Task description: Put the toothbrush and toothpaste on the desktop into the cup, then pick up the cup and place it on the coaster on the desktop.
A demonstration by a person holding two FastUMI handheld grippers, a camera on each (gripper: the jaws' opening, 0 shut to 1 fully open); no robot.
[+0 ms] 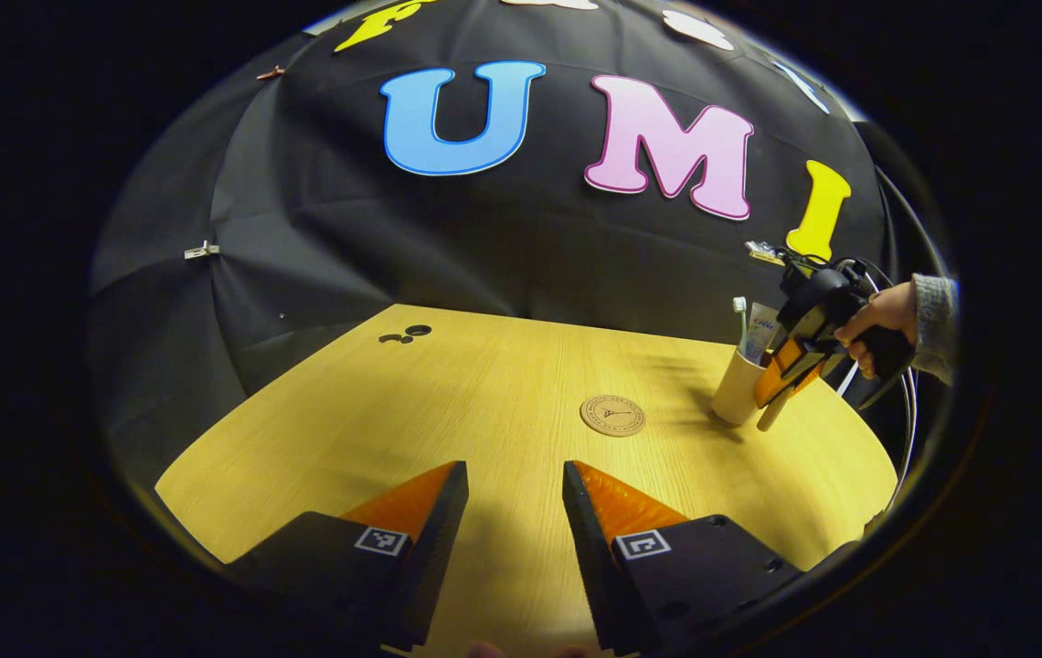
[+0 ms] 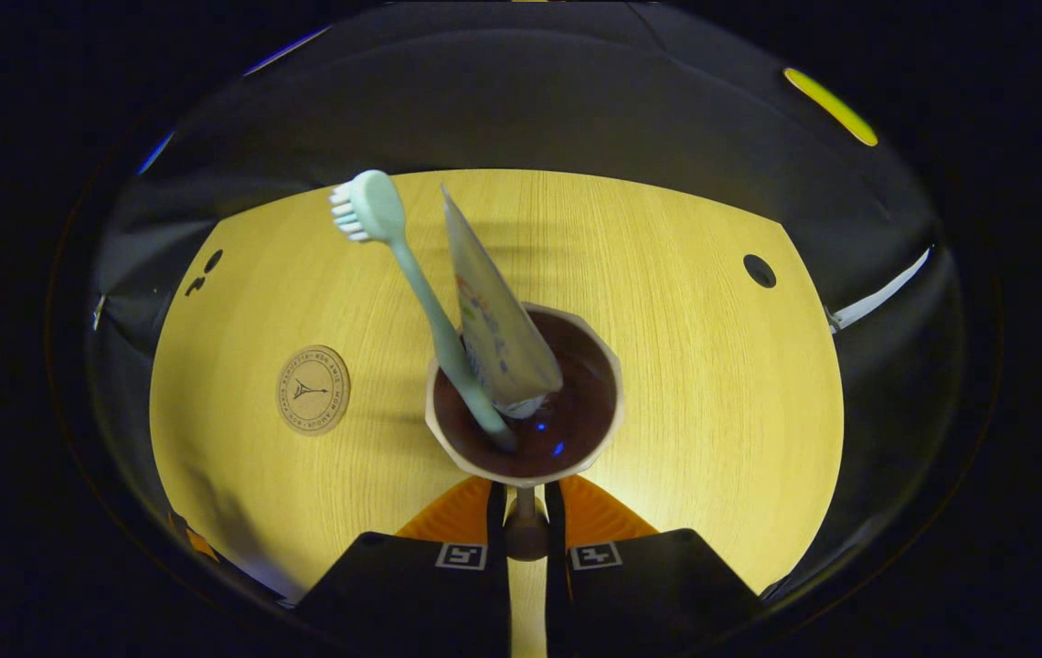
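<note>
Gripping the cup's (image 2: pixel 526 402) handle between closed fingers, the right gripper (image 2: pixel 526 525) holds it, toothbrush (image 2: pixel 411 274) and toothpaste (image 2: pixel 494 320) inside, at the surface's (image 2: pixel 713 366) right side. Next: carry to coaster (image 2: pixel 313 390). Left gripper (image 1: pixel 515 493) hangs open, empty.

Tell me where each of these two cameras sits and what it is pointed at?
Left gripper view: rides on the left gripper, low over the desktop, facing the coaster; its own open fingers show below, and farther off a hand holding the right gripper.
Right gripper view: rides on the right gripper, looking down into the cup with toothbrush and toothpaste; its fingers grip the cup's handle.
Shared: desktop, coaster, cup, toothbrush, toothpaste.
</note>
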